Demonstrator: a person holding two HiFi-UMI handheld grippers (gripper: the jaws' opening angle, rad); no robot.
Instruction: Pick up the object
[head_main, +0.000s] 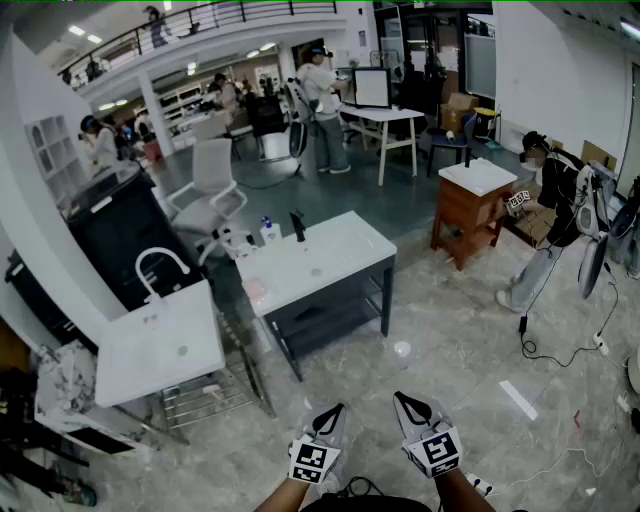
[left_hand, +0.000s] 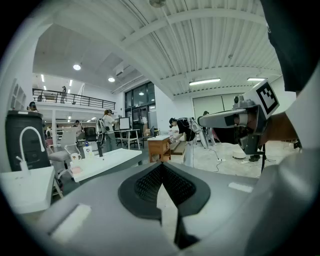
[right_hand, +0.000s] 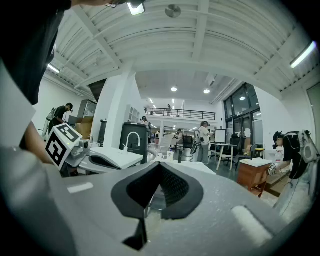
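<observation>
Both grippers are held low and close to my body at the bottom of the head view. Several small things stand far ahead on the white-topped table: a small bottle, an upright black item, a mug and a flat pink item. My left gripper is shut and its dark pads meet with nothing between them. My right gripper is also shut and holds nothing, its pads touching. Both point toward the table.
A white sink unit with a curved faucet stands to the left, with a wire rack below it. A wooden cabinet and a person are to the right. A cable lies on the marble floor. A white chair stands behind the table.
</observation>
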